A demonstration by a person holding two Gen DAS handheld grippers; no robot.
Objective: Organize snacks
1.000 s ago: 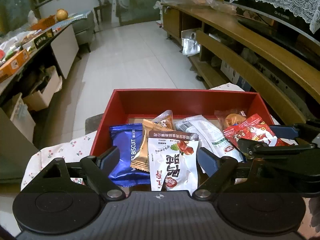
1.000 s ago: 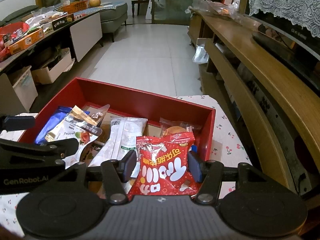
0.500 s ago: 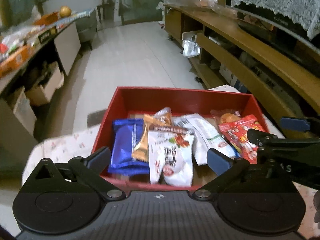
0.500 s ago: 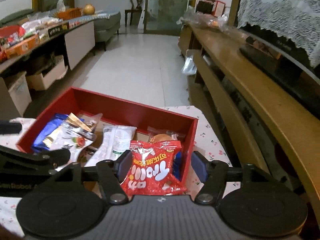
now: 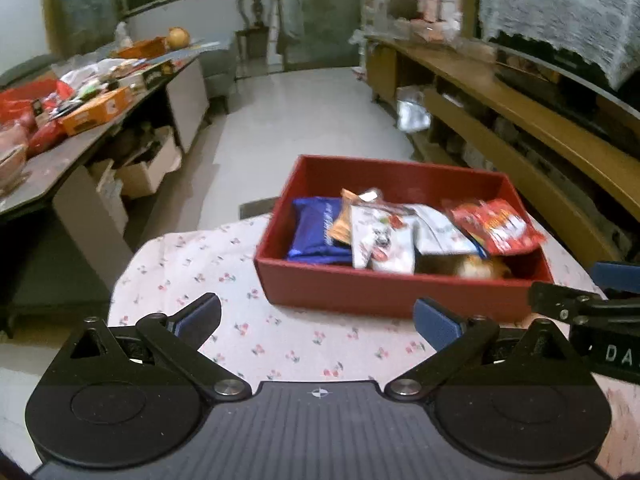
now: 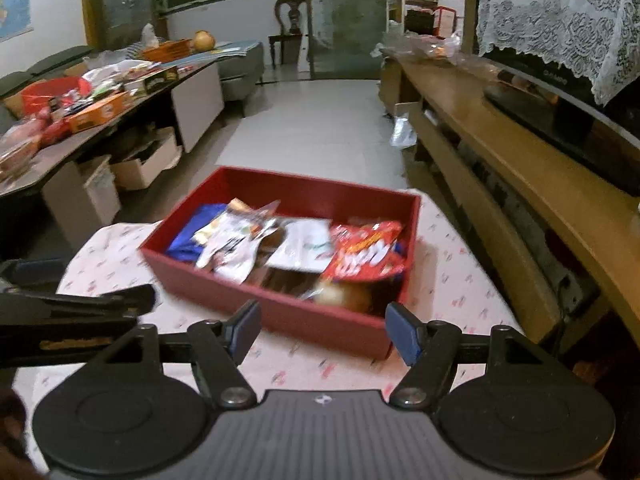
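Left gripper: jaws spread wide, nothing between them, poised over flowered tablecloth short of the box.
Right gripper: jaws apart, released and empty, near corner of box seen between the fingers but untouched.
Red box: open-topped, resting on the tablecloth, ahead of both grippers.
Contents, lying side by side: blue biscuit pack at left; orange wrapper beside it; white packet mid-box; second white packet to its right; red bag at right; below it a round golden item, possibly a wrapped bun, blurred.
Surroundings: cluttered side table left, wooden shelf right.
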